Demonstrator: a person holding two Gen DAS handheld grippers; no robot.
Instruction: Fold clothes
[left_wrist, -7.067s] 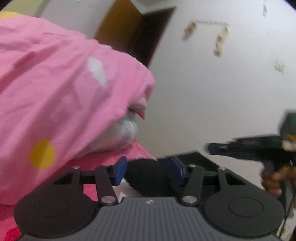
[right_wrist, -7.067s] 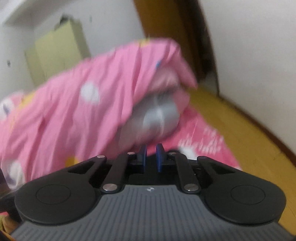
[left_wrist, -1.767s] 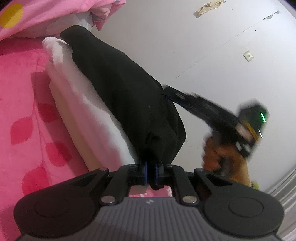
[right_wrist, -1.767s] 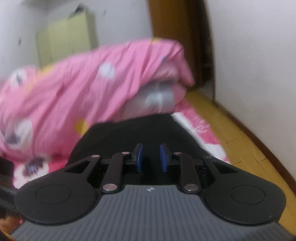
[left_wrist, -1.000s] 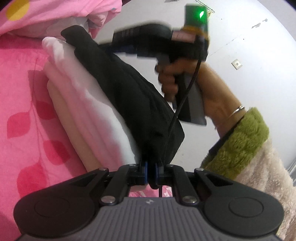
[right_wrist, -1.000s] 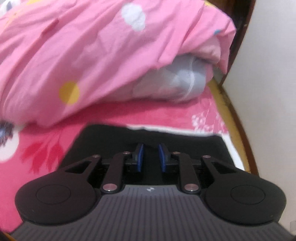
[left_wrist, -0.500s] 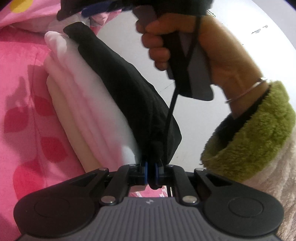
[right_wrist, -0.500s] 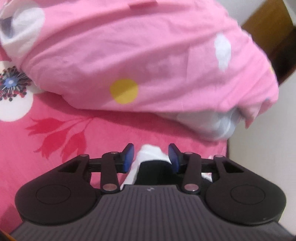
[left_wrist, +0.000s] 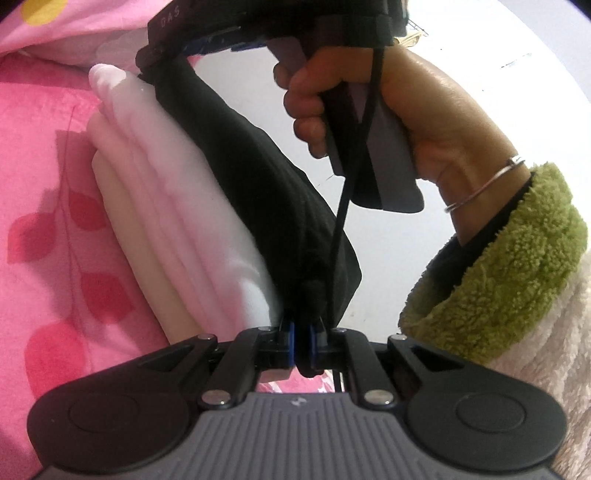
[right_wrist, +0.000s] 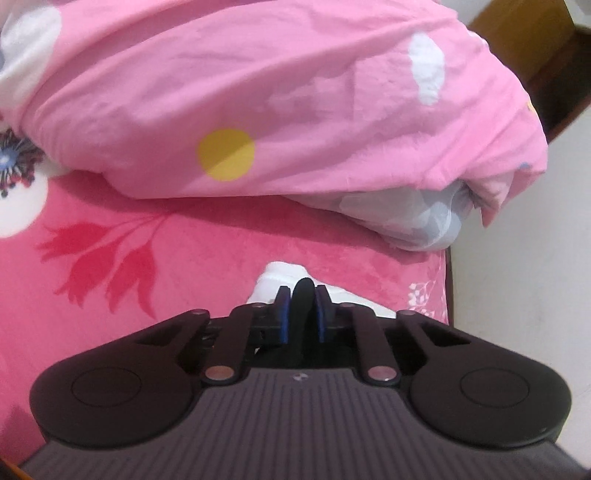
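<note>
Gripping opposite ends of the black garment (left_wrist: 258, 192) atop the white folded stack (left_wrist: 177, 206), left gripper (left_wrist: 303, 345) holds clamped, right gripper (right_wrist: 300, 314) just closed.

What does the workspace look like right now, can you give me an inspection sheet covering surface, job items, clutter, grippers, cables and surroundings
Surface: bed with a pink floral blanket.
Job's things: black garment stretched between both grippers, lying along a folded white stack.
Clutter: bunched pink duvet with yellow and white spots at the far side of the bed.
Grippers: left gripper shut on the black garment's near end; right gripper has just been closing and pinches black cloth at the far end, held by a hand in a green fleece cuff.
Cables: black cable hanging from the right gripper's handle, across the garment.
Surroundings: white wall; brown wooden door.
</note>
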